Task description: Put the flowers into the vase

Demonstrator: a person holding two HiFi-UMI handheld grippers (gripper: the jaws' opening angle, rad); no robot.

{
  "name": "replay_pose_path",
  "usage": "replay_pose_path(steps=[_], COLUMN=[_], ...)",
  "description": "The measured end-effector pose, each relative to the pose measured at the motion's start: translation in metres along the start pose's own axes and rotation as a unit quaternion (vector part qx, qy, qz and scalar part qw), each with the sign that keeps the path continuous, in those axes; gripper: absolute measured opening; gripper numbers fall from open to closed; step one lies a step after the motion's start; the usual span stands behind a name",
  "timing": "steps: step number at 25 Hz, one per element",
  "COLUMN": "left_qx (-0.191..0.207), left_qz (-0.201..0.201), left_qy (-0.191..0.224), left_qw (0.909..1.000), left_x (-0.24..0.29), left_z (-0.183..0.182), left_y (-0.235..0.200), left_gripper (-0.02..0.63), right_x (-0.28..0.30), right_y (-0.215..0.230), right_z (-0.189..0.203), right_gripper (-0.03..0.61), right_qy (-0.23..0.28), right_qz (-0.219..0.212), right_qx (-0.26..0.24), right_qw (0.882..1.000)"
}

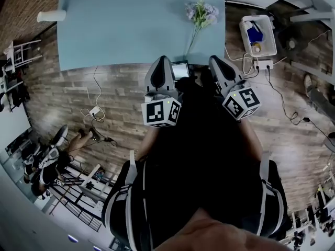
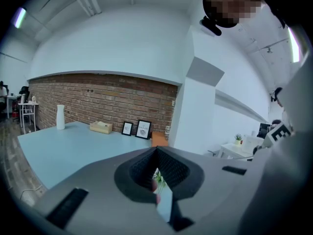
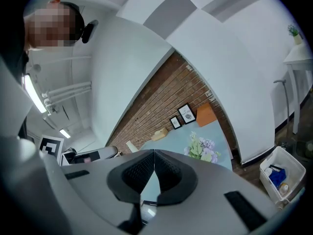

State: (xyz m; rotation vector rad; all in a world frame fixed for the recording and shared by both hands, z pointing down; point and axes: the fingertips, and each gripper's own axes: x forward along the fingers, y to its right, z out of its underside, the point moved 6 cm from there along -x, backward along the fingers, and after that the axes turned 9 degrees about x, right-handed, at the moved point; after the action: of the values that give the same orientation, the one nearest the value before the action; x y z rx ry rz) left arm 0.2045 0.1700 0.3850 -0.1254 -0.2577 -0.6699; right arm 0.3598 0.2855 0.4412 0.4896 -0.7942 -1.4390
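Two grippers are held side by side before the table's near edge. The left gripper [image 1: 161, 59] is clenched, its ribbed pads pressed tip to tip with nothing between them. The right gripper [image 1: 215, 59] is likewise closed and empty. Each carries its marker cube at the rear.

A dark flat device [image 1: 180, 69] is seen just beyond the jaws, at the edge of the table [image 1: 125, 35]; what it is cannot be told. The table top is pale blue and mostly bare. The flowers [image 1: 202, 12] are laid on it towards its far right part, stem pointing to the near edge. The vase [image 2: 60, 117], white and slim, is stood upright at the far left corner, well apart from the flowers. A tissue box [image 2: 101, 127], two picture frames [image 2: 137, 129] and an orange block [image 2: 159, 139] are ranged along the brick wall [image 2: 98, 97].

The floor [image 1: 63, 95] is of wood planks, with cables and a power strip [image 1: 263, 64] laid on it.

In the left gripper view only a sliver of the flowers is seen through the gap below the pads. The lower head view is filled by the person's dark clothing.

A white bin [image 1: 245, 33] is set on the floor right of the table, with a blue thing and small items in it. The vase's inside is not shown.
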Motion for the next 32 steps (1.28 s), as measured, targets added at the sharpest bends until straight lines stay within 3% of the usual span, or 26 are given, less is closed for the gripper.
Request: replay_pose_path(steps=[12, 20, 27, 29, 32], left_qx=[0.003, -0.024, -0.042, -0.029, 0.001], left_qz=[0.031, 0.11, 0.181, 0.201, 0.224], left_qy=[0.023, 0.004, -0.033, -0.05, -0.106], left_qw=[0.9993, 0.9937, 0.982, 0.978, 0.9687], left_x=[0.059, 0.089, 0.122, 0.137, 0.164], left_z=[-0.016, -0.017, -0.012, -0.006, 0.008], left_y=[-0.088, -0.118, -0.113, -0.1, -0.076], left_gripper=[0.046, 0.046, 0.046, 0.046, 0.046], right_x=[0.087, 0.119, 0.121, 0.115, 0.103], right_y=[-0.019, -0.028, -0.026, -0.018, -0.004], right_z=[-0.014, -0.012, -0.007, -0.008, -0.009], right_gripper=[0.018, 0.018, 0.018, 0.018, 0.018], right_qy=[0.016, 0.043, 0.067, 0.079, 0.094], right_qz=[0.046, 0.109, 0.155, 0.166, 0.177], right_qx=[-0.031, -0.011, 0.024, 0.038, 0.054], right_qw=[0.998, 0.993, 0.985, 0.982, 0.978])
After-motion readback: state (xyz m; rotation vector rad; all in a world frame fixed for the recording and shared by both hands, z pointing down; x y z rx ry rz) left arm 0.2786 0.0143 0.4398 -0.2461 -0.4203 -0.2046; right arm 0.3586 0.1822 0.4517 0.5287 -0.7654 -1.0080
